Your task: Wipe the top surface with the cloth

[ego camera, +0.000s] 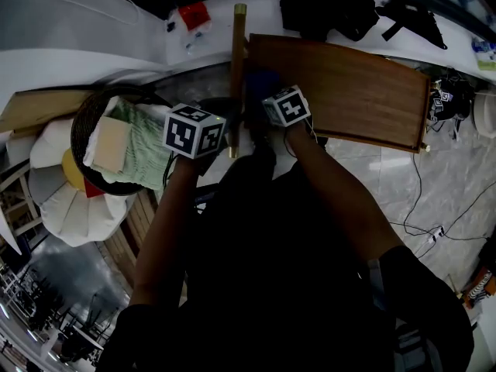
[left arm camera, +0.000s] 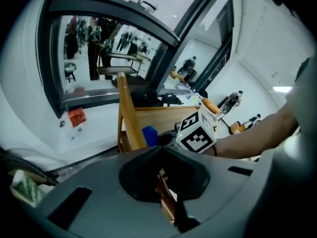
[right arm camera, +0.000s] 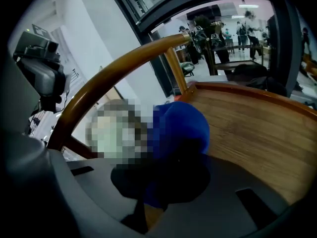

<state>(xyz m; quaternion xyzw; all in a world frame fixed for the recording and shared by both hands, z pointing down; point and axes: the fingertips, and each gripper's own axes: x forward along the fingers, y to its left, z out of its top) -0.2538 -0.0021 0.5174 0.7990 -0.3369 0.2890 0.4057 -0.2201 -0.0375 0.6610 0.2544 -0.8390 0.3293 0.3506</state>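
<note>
A brown wooden top surface (ego camera: 349, 91) with a raised rim lies ahead of me. A rounded wooden handle bar (ego camera: 237, 60) runs along its left end. My right gripper (right arm camera: 163, 182) is shut on a bunched blue cloth (right arm camera: 181, 128), which rests on the wood (right arm camera: 257, 133) near that handle (right arm camera: 114, 68). In the head view the cloth (ego camera: 262, 84) shows just beyond the right gripper's marker cube (ego camera: 287, 105). My left gripper (left arm camera: 166, 182) is shut on the handle bar, with wood showing between its jaws. The left gripper view also shows the cloth (left arm camera: 149, 135) and the right cube (left arm camera: 198, 133).
A dark round basket (ego camera: 81, 122) with folded green cloths stands to the left, above a white petal-shaped cushion (ego camera: 70, 200). A red packet (ego camera: 194, 14) and black bags (ego camera: 325, 10) lie on the white ledge behind. Cables (ego camera: 434, 223) trail across the floor at right.
</note>
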